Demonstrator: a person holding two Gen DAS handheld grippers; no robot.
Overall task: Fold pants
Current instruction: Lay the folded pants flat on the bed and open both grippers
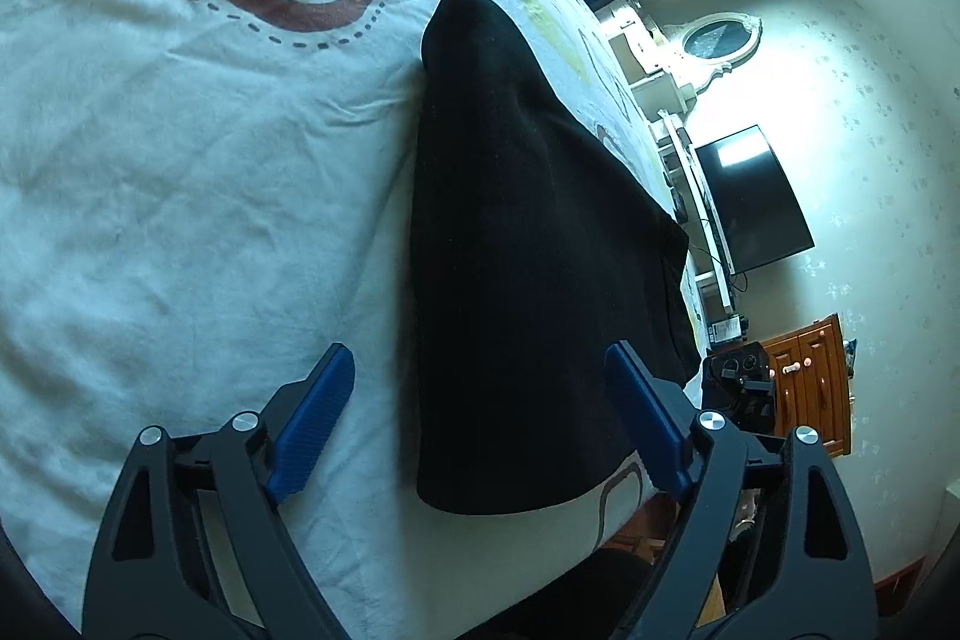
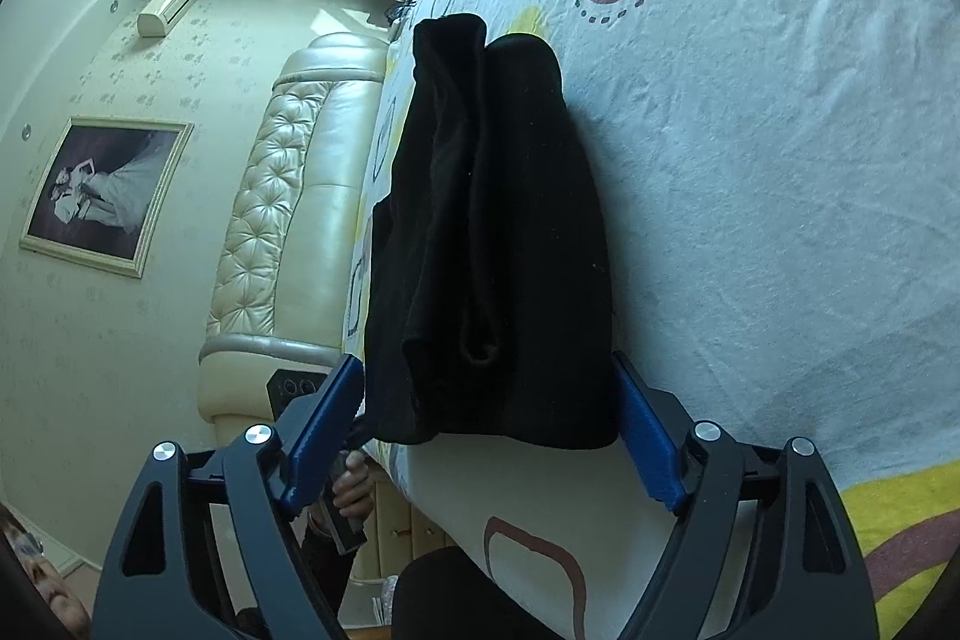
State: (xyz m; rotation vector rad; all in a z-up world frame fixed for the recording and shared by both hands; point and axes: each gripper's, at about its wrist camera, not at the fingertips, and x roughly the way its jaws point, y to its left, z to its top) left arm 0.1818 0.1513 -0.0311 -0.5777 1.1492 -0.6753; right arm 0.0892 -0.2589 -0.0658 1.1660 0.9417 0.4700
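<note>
Bed [image 1: 180,190] with white wrinkled sheet [image 2: 780,220], printed with brown rounded outlines, dotted lines, yellow patches. 1 pair of black pants [image 1: 510,250], folded into a long strip, lies on it near the edge.

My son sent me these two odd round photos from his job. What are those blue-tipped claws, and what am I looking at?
Each photo comes from a fisheye camera fixed to a hand-held gripper, looking out along its two blue fingers. No robot is involved: a person holds one gripper in each hand. One view shows the left gripper, the other the right gripper. Both are open and hold nothing. Black pants, already folded into a long strip, lie on a bed sheet printed with brown and yellow shapes. The same pants appear from the opposite end.
</note>
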